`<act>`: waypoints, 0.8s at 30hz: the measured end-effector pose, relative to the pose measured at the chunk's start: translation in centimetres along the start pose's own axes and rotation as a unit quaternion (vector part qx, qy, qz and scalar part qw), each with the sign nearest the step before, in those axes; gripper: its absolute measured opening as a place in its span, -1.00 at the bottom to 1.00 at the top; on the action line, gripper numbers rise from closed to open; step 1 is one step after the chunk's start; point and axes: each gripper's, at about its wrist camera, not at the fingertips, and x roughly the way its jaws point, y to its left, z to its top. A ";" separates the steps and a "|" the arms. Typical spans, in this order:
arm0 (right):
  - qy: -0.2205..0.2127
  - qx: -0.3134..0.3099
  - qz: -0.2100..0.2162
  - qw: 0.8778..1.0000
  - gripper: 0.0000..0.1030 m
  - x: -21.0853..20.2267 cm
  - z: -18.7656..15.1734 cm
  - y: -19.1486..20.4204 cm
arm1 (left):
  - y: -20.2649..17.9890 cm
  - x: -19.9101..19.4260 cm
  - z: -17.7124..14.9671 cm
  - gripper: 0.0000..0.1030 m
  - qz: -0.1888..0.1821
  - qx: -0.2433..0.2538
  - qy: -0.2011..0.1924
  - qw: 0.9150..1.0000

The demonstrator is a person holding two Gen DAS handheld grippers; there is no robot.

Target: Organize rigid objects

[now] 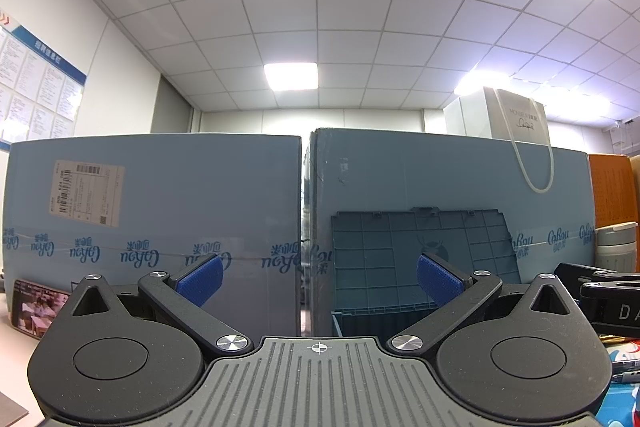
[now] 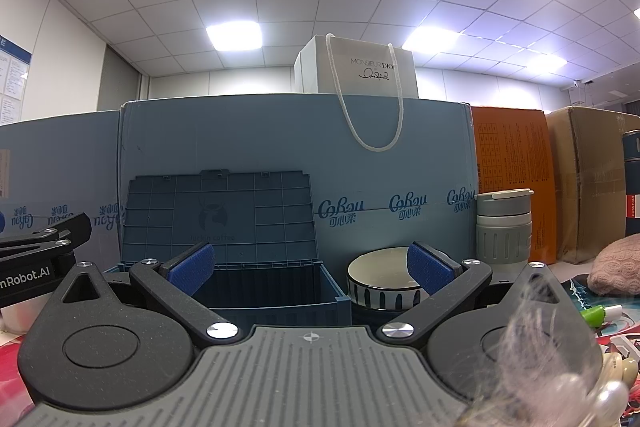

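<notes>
A dark blue plastic storage box [image 2: 276, 291] stands open, its ribbed lid [image 2: 218, 217] leaning back against the cartons; the lid also shows in the left wrist view [image 1: 420, 259]. A striped ceramic bowl [image 2: 380, 281] sits right of the box. A grey lidded cup [image 2: 504, 227] stands further right and shows in the left wrist view [image 1: 616, 245]. My right gripper [image 2: 310, 269] is open and empty, in front of the box and bowl. My left gripper [image 1: 318, 281] is open and empty, facing the cartons left of the box.
Tall blue cartons [image 1: 160, 227] wall off the back, with a white paper bag [image 2: 360, 71] on top. Orange [image 2: 512, 179] and brown [image 2: 588, 179] boxes stand right. A phone [image 1: 36, 307] lies left. A pink knitted item [image 2: 616, 267] and small clutter lie right.
</notes>
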 end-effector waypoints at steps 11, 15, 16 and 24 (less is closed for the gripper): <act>0.000 0.000 0.000 1.000 1.00 0.0 0.1 0.0 | 0.0 -0.1 0.0 1.00 0.000 0.000 0.000 1.000; 0.000 0.000 0.000 1.000 1.00 0.0 0.1 0.0 | -0.1 0.0 0.0 1.00 0.003 0.002 0.000 1.000; 0.001 0.000 -0.001 1.000 1.00 0.0 0.1 0.0 | -0.1 -0.1 0.0 1.00 0.005 0.003 -0.001 1.000; -0.001 -0.012 -0.019 1.000 1.00 -0.1 -0.1 0.3 | -1.0 -0.2 -0.1 1.00 -0.026 0.024 0.002 0.999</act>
